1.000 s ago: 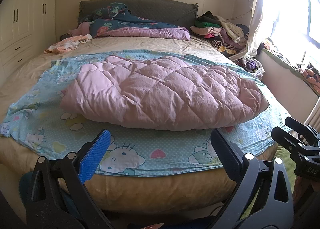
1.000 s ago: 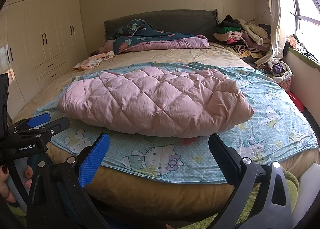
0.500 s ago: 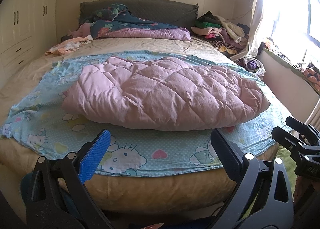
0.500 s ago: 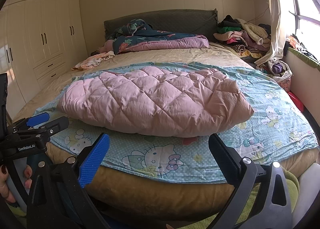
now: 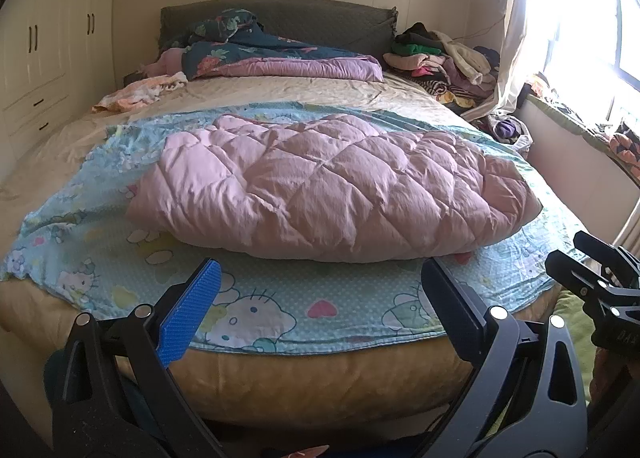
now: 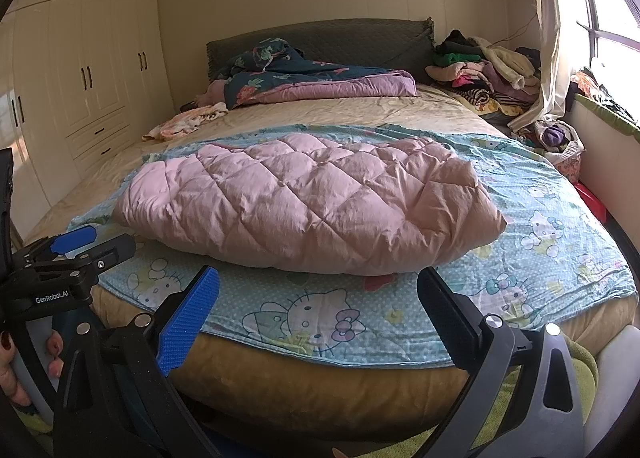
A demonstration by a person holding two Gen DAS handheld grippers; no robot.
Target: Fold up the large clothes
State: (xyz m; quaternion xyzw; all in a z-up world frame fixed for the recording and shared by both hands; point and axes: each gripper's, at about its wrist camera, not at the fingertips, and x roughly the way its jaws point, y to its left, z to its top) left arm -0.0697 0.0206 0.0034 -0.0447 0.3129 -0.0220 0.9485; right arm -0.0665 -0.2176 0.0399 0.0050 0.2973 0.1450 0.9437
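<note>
I see a puffy pink diamond-quilted garment (image 5: 332, 186) folded on a thin cartoon-print blue sheet (image 5: 280, 306); its sleeves are hidden; my left claw (image 5: 320, 306) and right claw (image 6: 316, 310) gape, released.

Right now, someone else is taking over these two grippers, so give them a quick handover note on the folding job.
Left gripper: open, empty, short of the bed's near edge.
Right gripper: open, empty, at the same edge.
The pink quilted garment lies folded into a puffy bundle on the cartoon-print sheet, which is spread flat over the bed.
Done: the pink piece looks folded over.
Left: probably another fold or tidying of it. A heap of clothes waits by the headboard.
</note>
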